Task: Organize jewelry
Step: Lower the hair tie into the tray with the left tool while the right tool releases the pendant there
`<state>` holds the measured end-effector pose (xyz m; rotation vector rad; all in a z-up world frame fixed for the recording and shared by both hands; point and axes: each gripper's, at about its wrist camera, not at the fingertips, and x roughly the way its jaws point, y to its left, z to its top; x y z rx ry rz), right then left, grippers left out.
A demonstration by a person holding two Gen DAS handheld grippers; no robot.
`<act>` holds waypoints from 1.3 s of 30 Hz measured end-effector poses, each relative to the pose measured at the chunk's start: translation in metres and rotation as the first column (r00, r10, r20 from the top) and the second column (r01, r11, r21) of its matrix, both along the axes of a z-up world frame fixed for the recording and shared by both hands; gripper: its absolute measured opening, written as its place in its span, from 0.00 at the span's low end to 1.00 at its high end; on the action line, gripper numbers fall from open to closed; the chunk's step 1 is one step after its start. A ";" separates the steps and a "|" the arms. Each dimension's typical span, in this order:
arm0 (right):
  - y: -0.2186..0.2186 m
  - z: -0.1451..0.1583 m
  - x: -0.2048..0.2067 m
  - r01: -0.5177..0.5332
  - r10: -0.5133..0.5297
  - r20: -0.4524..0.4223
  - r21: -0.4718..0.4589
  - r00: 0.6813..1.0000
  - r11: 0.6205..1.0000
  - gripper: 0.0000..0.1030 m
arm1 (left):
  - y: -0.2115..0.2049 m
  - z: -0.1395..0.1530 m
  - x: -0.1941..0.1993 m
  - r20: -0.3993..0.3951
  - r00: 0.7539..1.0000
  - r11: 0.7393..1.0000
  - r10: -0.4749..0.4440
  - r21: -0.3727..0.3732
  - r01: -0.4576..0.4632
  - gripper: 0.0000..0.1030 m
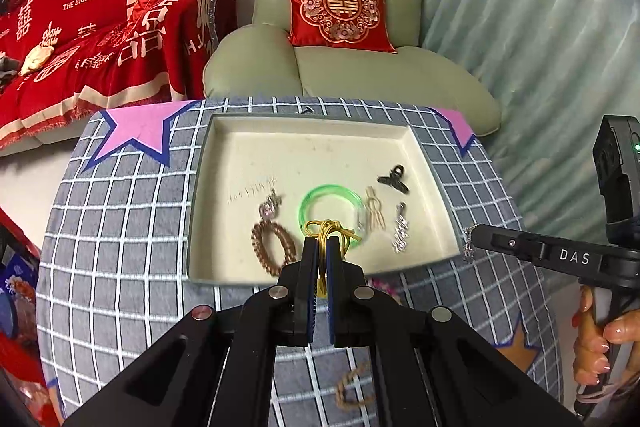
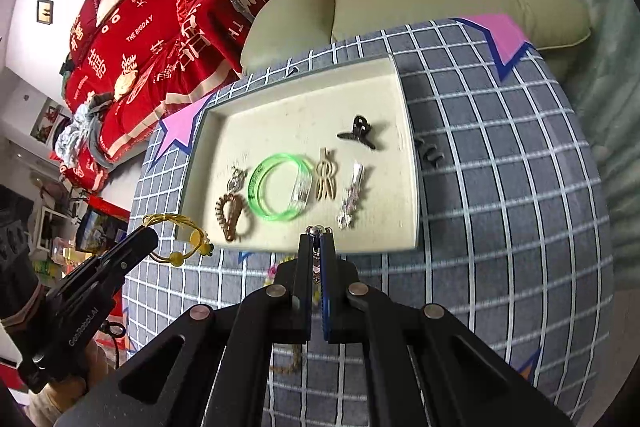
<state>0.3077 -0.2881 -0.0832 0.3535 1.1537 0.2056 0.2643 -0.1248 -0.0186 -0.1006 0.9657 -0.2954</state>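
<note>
Delivery step in hand: left gripper [image 1: 322, 241] pinches a yellow cord bracelet [image 2: 178, 237] and right gripper [image 2: 319, 237] pinches a small crystal piece [image 1: 467, 245], both held near the tray [image 1: 320, 131] front rim, needing lowering onto bare floor before release.

Left gripper [image 1: 322, 241]: fingers closed to a narrow gap, clamping a yellow cord bracelet [image 1: 330, 229] at the tips. The unit points forward and slightly down. In the right wrist view it enters from the lower left, angled up and to the right.

Right gripper [image 2: 319, 235]: fingers nearly together, pinching a small silver jewelry piece [image 2: 318, 230]. The person's right hand [image 1: 596, 339] wraps its handle; the fingers are curled.
</note>
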 end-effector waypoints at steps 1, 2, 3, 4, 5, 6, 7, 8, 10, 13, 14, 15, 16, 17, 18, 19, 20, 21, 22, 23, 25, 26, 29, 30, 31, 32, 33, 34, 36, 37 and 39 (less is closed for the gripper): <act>0.000 -0.001 0.005 -0.001 0.001 0.000 0.000 1.000 1.000 0.03 | 0.000 -0.001 0.002 0.000 1.000 1.000 0.002 0.002 -0.002 0.13; -0.001 -0.002 0.009 -0.003 0.003 -0.001 0.000 1.000 1.000 0.03 | 0.000 -0.003 0.007 -0.001 1.000 1.000 0.008 0.005 -0.008 0.13; -0.001 -0.004 0.014 -0.005 0.005 -0.003 -0.002 1.000 1.000 0.03 | 0.000 -0.003 0.009 -0.002 1.000 1.000 0.010 0.007 -0.010 0.13; -0.001 -0.005 0.018 -0.006 0.006 -0.003 -0.003 1.000 1.000 0.03 | 0.000 -0.006 0.013 -0.004 1.000 1.000 0.015 0.011 -0.015 0.13; -0.002 -0.007 0.022 -0.008 0.008 -0.004 -0.004 1.000 1.000 0.03 | -0.001 -0.007 0.015 -0.006 1.000 1.000 0.018 0.014 -0.018 0.13; -0.001 -0.008 0.025 -0.010 0.010 -0.005 -0.005 1.000 1.000 0.03 | -0.001 -0.008 0.018 -0.009 1.000 1.000 0.022 0.017 -0.022 0.13; -0.001 -0.010 0.029 -0.013 0.012 -0.006 -0.007 1.000 1.000 0.03 | -0.001 -0.010 0.022 -0.012 1.000 0.999 0.028 0.020 -0.028 0.13; -0.002 -0.011 0.032 -0.014 0.014 -0.007 -0.007 1.000 1.000 0.03 | -0.001 -0.012 0.024 -0.013 0.999 0.999 0.032 0.022 -0.031 0.13; -0.002 -0.014 0.040 -0.018 0.018 -0.010 -0.003 1.000 1.000 0.03 | 0.000 -0.016 0.030 -0.018 0.999 0.999 0.042 0.026 -0.041 0.13; -0.003 -0.020 0.049 -0.021 0.021 -0.016 0.004 1.000 1.000 0.03 | 0.001 -0.021 0.036 -0.026 0.998 0.998 0.052 0.033 -0.051 0.13; -0.003 -0.022 0.052 -0.022 0.022 -0.018 0.006 1.000 1.000 0.03 | 0.001 -0.023 0.039 -0.030 0.998 0.998 0.056 0.036 -0.055 0.13; -0.003 -0.024 0.054 -0.023 0.023 -0.021 0.010 1.000 1.000 0.03 | 0.001 -0.025 0.041 -0.032 0.998 0.998 0.060 0.039 -0.058 0.13; -0.002 -0.027 0.058 -0.024 0.024 -0.023 0.012 0.999 1.000 0.03 | 0.001 -0.027 0.043 -0.036 0.997 0.997 0.064 0.042 -0.063 0.13; -0.002 -0.029 0.061 -0.026 0.027 -0.024 0.012 0.999 1.000 0.03 | 0.002 -0.029 0.045 -0.039 0.997 0.997 0.068 0.044 -0.066 0.13; -0.001 -0.031 0.064 -0.031 0.031 -0.025 0.012 0.999 0.999 0.03 | 0.002 -0.032 0.048 -0.042 0.996 0.996 0.072 0.047 -0.070 0.13; 0.000 -0.032 0.066 -0.034 0.035 -0.026 0.012 0.999 0.999 0.03 | 0.002 -0.033 0.049 -0.045 0.996 0.996 0.075 0.049 -0.072 0.13; 0.002 -0.035 0.068 -0.040 0.040 -0.028 0.012 0.999 0.999 0.03 | 0.002 -0.036 0.051 -0.050 0.996 0.996 0.080 0.051 -0.078 0.13; 0.003 -0.038 0.070 -0.045 0.046 -0.031 0.010 0.998 0.999 0.03 | 0.002 -0.038 0.053 -0.053 0.995 0.995 0.084 0.054 -0.081 0.13; 0.004 -0.040 0.072 -0.049 0.049 -0.033 0.008 0.998 0.999 0.03 | 0.002 -0.040 0.055 -0.057 0.995 0.995 0.088 0.057 -0.084 0.13; 0.006 -0.043 0.074 -0.052 0.053 -0.037 0.005 0.998 0.999 0.03 | 0.003 -0.044 0.057 -0.064 0.994 0.994 0.094 0.059 -0.090 0.13; 0.007 -0.049 0.076 -0.054 0.054 -0.045 0.005 0.998 0.999 0.03 | 0.003 -0.049 0.060 -0.074 0.992 0.993 0.102 0.064 -0.097 0.13; 0.007 -0.052 0.077 -0.053 0.053 -0.049 0.004 0.997 0.999 0.03 | 0.003 -0.051 0.061 -0.078 0.991 0.993 0.105 0.068 -0.099 0.13; 0.006 -0.060 0.080 -0.052 0.051 -0.060 0.000 0.997 0.999 0.03 | 0.004 -0.058 0.064 -0.090 0.990 0.992 0.110 0.074 -0.103 0.13; 0.006 -0.061 0.080 -0.052 0.052 -0.063 -0.002 0.997 0.999 0.03 | 0.004 -0.060 0.064 -0.093 0.989 0.992 0.111 0.077 -0.104 0.13; 0.006 -0.063 0.080 -0.052 0.052 -0.066 -0.004 0.996 0.999 0.03 | 0.004 -0.062 0.065 -0.098 0.989 0.991 0.113 0.083 -0.105 0.13; 0.005 -0.065 0.080 -0.051 0.051 -0.070 -0.004 0.996 0.999 0.03 | 0.004 -0.064 0.066 -0.102 0.988 0.991 0.115 0.086 -0.106 0.13; 0.004 -0.067 0.081 -0.051 0.050 -0.073 -0.006 0.996 0.999 0.03 | 0.004 -0.065 0.067 -0.105 0.988 0.990 0.117 0.088 -0.108 0.13; 0.003 -0.069 0.082 -0.051 0.050 -0.077 -0.008 0.996 0.999 0.03 | 0.004 -0.067 0.067 -0.109 0.987 0.990 0.120 0.092 -0.110 0.13; 0.001 -0.073 0.083 -0.050 0.049 -0.084 -0.010 0.995 0.999 0.03 | 0.004 -0.070 0.069 -0.116 0.985 0.988 0.126 0.102 -0.115 0.13; 0.001 -0.075 0.083 -0.049 0.048 -0.090 -0.011 0.995 0.999 0.03 | 0.004 -0.073 0.069 -0.120 0.984 0.987 0.131 0.110 -0.118 0.13; 0.001 -0.078 0.084 -0.047 0.045 -0.094 -0.012 0.995 0.999 0.03 | 0.004 -0.075 0.070 -0.117 0.983 0.983 0.143 0.132 -0.127 0.13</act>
